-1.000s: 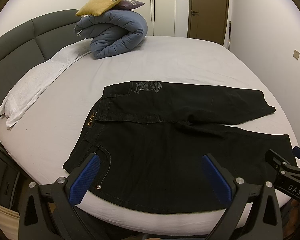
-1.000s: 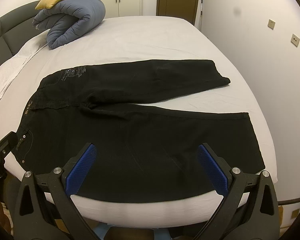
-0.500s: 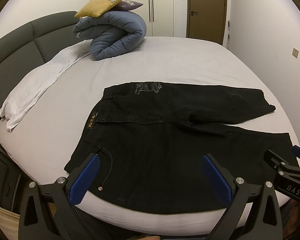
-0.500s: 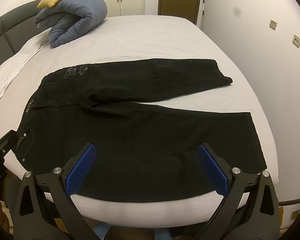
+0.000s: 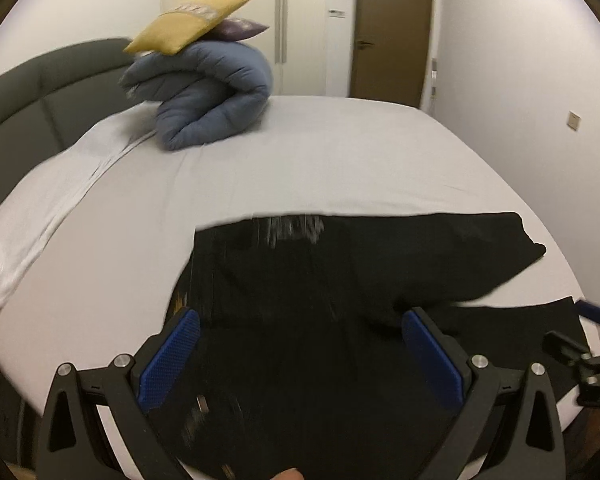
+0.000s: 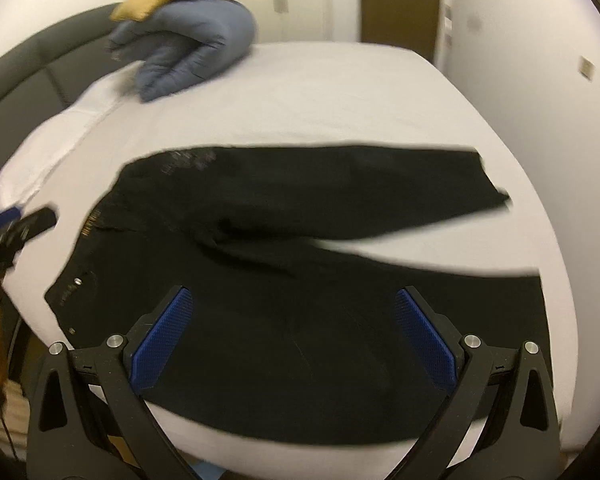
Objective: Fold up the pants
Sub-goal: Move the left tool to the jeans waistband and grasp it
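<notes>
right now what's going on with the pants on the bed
A person holds a gripper in each hand over black pants spread flat on a white bed, legs apart and not yet folded. The left gripper is open, low over the waistband end; the right gripper is open above the nearer leg. Neither grips the cloth. The pictures are blurred. A rolled blue duvet with cushions on top sits by the headboard.

Black claws [image 5: 300,356], blue textured pads [image 6: 162,336]

Both wrist views low at bed [image 5: 340,168] edge, facing headboard, sharing pants [image 6: 300,280]
</notes>
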The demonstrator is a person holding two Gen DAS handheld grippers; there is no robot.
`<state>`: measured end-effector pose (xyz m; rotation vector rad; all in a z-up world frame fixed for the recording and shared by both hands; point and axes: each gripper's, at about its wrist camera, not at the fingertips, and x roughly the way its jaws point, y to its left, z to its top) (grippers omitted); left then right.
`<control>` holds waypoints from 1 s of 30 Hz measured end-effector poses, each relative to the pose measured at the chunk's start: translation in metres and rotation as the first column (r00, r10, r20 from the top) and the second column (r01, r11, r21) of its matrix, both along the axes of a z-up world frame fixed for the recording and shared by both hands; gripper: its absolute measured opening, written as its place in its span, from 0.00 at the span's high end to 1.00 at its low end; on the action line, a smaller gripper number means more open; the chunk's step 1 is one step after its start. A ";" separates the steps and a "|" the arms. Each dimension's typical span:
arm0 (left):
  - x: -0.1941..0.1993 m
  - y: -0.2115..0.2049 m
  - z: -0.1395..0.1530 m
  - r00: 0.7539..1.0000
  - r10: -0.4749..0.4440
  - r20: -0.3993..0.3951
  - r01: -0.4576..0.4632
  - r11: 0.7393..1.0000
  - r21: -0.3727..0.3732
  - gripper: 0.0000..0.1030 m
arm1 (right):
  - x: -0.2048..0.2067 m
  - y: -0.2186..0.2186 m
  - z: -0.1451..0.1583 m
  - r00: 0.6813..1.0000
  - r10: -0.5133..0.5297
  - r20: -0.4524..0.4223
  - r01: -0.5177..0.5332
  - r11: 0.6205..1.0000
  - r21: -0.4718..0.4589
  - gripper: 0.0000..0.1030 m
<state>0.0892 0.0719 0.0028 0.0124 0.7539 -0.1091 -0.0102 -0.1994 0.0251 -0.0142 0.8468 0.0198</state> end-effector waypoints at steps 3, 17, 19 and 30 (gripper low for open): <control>0.051 0.013 -0.002 0.998 -0.036 -0.058 0.036 0.999 0.003 0.00 | 0.028 -0.002 0.012 0.995 0.095 0.033 -0.095 0.995 0.008 0.00; 0.290 0.035 -0.109 0.870 -0.294 -0.395 0.404 0.885 0.232 0.00 | 0.191 -0.019 0.002 0.889 0.457 -0.037 -0.456 0.889 0.044 0.33; 0.311 0.043 -0.127 0.834 -0.323 -0.448 0.437 0.882 0.176 0.02 | 0.211 -0.017 -0.011 0.877 0.477 -0.063 -0.476 0.879 0.041 0.36; 0.345 0.059 -0.184 0.739 -0.362 -0.568 0.488 0.869 0.081 0.31 | 0.258 -0.004 -0.052 0.821 0.561 -0.107 -0.559 0.828 0.049 0.42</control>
